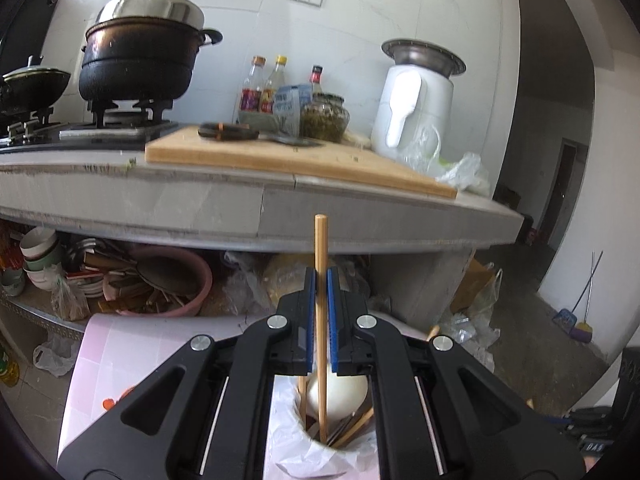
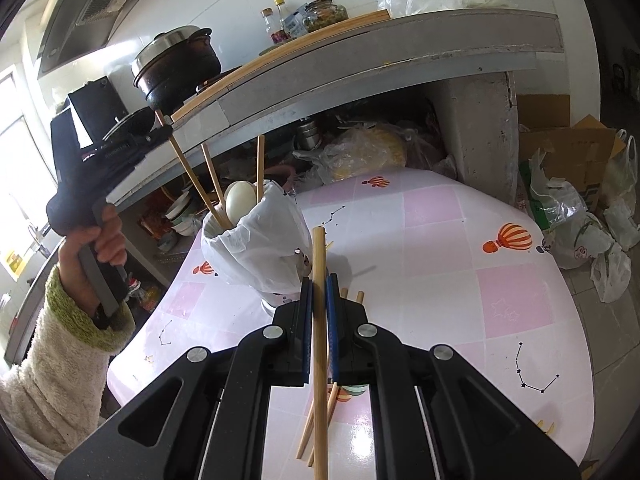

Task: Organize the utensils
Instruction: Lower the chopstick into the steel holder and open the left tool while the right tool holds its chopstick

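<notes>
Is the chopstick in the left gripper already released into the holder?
No, the left gripper is clamped on the chopstick, its lower end in the holder.

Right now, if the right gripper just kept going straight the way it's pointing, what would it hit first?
Probably the bag-lined utensil holder, just ahead and slightly left of the right gripper, which is shut on a chopstick. Depth is hard to judge; it might pass by and reach the table.

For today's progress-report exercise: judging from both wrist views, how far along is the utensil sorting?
Done: the bag-lined holder on the table already contains several chopsticks and a white spoon.

In hand: the left gripper holds a chopstick, its lower end already inside the holder; the right gripper grips another chopstick, away from the holder.

Left: a few loose chopsticks lie on the table.
</notes>
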The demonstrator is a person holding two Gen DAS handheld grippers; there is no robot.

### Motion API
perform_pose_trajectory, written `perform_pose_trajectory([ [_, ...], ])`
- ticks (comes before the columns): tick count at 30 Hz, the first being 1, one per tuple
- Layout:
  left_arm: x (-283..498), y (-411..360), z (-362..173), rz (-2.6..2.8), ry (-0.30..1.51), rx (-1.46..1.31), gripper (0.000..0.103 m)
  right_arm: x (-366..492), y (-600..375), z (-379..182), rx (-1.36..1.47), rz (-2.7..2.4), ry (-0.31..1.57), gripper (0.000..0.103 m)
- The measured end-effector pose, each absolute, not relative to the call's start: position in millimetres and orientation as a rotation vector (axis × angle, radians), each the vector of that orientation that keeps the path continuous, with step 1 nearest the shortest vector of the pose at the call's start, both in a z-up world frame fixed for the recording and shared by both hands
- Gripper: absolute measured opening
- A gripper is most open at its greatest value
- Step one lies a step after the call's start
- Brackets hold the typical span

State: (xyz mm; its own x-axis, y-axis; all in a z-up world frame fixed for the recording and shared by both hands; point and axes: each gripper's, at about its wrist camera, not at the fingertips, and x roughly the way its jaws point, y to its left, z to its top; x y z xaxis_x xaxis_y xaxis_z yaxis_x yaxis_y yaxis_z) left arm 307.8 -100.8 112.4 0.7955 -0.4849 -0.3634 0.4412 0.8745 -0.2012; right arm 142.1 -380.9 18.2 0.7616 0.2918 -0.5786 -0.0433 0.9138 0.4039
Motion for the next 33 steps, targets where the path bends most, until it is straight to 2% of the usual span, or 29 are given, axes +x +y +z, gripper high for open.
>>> perform_pose_trajectory([
  [12,303,-106,75,-0.507,0.501,-0.068,0.005,140,-373,28,0.363,0.197,0.667,0.007],
  [26,304,-108,58,-0.5,0.574,-0.053,0.005,132,-371,37,0.344,0.187,0.653,0.007],
  [27,304,-107,59,-0.502,0.579,-0.054,0.007,132,-371,38,0.342,0.188,0.652,0.007],
  [31,298,-101,62,-0.49,0.574,-0.064,0.036,136,-367,43,0.336,0.201,0.65,0.007],
  [33,294,-95,64,-0.487,0.569,-0.079,0.042,142,-364,49,0.331,0.214,0.643,0.007],
])
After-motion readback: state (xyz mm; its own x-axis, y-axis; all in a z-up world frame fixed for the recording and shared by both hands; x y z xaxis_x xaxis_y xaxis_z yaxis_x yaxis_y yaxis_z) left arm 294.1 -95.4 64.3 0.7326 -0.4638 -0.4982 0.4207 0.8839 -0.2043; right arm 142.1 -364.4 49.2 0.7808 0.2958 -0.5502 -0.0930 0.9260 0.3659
